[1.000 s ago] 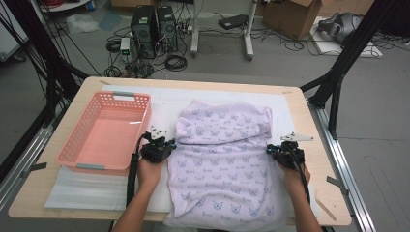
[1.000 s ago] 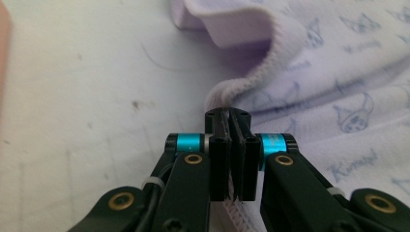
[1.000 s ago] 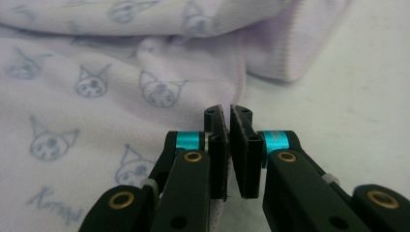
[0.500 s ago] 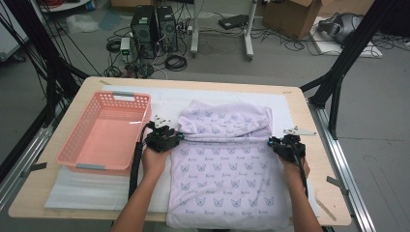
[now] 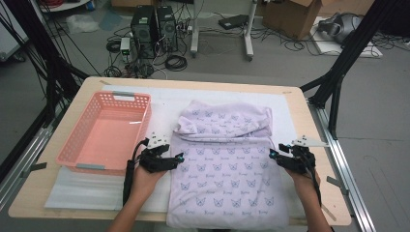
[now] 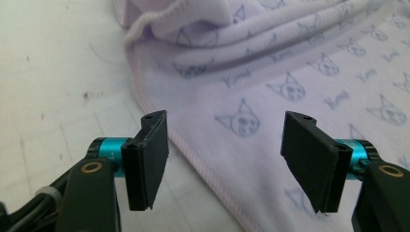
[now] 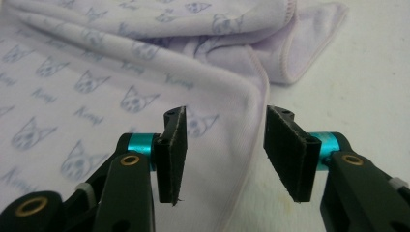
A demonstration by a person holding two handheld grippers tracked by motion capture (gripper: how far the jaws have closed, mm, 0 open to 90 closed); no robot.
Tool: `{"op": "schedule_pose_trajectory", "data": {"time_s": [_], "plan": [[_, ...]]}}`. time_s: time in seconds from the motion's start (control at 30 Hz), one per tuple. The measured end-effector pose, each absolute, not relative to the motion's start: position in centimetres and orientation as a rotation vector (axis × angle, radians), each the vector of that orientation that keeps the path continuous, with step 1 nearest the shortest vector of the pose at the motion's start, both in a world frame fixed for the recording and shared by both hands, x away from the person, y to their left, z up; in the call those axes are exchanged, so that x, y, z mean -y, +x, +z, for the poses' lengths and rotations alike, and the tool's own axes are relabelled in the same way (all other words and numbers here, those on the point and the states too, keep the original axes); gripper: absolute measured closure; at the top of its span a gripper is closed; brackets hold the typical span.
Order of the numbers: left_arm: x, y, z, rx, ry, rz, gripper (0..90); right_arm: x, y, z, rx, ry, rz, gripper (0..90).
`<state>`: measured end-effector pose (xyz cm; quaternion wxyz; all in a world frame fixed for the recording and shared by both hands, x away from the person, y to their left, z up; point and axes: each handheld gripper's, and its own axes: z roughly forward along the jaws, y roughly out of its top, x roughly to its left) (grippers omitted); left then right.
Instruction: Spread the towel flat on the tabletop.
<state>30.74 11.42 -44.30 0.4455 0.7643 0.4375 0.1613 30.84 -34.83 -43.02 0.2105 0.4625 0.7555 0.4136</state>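
Observation:
A lavender cloth (image 5: 225,164) printed with small cat faces lies flat on the table, its far part bunched in a fold (image 5: 222,121). My left gripper (image 5: 179,157) sits at the cloth's left hem; its jaws have just been opening and stand open over the hem (image 6: 193,150), gripping nothing. My right gripper (image 5: 272,154) is at the cloth's right hem, its jaws likewise just opened, with the hem (image 7: 251,145) lying loose beneath them. In the left gripper view the left gripper (image 6: 226,121) is wide apart; in the right gripper view the right gripper (image 7: 226,116) shows a narrower gap.
An empty pink plastic basket (image 5: 72,145) stands at the left of the table. A white mat (image 5: 159,104) covers the tabletop under the cloth. The cloth's near end reaches the table's front edge (image 5: 87,217). Floor cables and computer cases lie beyond the table.
Both grippers have let go of the cloth's side hems and drawn back toward the person. The cloth now lies smoother and flatter than one second ago.

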Motion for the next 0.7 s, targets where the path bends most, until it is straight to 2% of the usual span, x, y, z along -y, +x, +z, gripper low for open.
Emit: {"op": "schedule_pose_trajectory", "data": {"time_s": [0.17, 0.23, 0.33, 0.4, 0.43, 0.47, 0.5, 0.53, 0.6, 0.7], "plan": [[-11.9, 30.3, -44.7, -1.092, 1.924, 0.374, 36.4, 35.2, 28.9, -43.1, -2.140, 1.268, 1.148, 46.9], [-11.7, 30.2, -45.0, -1.087, 1.948, 0.326, 41.1, 35.3, 28.4, -43.4, -2.146, 1.264, 1.157, 47.3], [-11.1, 29.8, -45.1, -1.071, 1.966, 0.360, 41.9, 35.2, 28.3, -44.3, -2.192, 1.259, 1.091, 48.4], [-10.5, 29.3, -45.1, -1.053, 1.993, 0.418, 49.3, 35.0, 28.4, -44.8, -2.232, 1.269, 1.040, 51.5], [-10.3, 29.2, -45.1, -1.037, 2.004, 0.439, 55.8, 35.0, 28.4, -45.0, -2.220, 1.268, 1.048, 53.3], [-10.1, 29.1, -45.1, -1.025, 2.008, 0.418, 67.6, 35.0, 28.4, -45.0, -2.213, 1.278, 1.051, 56.5], [-9.9, 29.0, -45.1, -1.020, 2.011, 0.410, 78.0, 35.0, 28.3, -45.0, -2.211, 1.284, 1.053, 63.8], [-9.6, 28.9, -45.0, -1.014, 2.021, 0.424, 86.1, 35.0, 28.4, -45.0, -2.219, 1.287, 1.074, 74.8], [-9.4, 29.0, -44.9, -1.026, 2.021, 0.439, 86.6, 34.7, 28.4, -44.9, -2.241, 1.265, 1.086, 84.4], [-10.0, 30.0, -45.0, -1.081, 1.991, 0.467, 86.9, 34.3, 28.5, -44.9, -2.220, 1.251, 1.059, 85.3]]}}
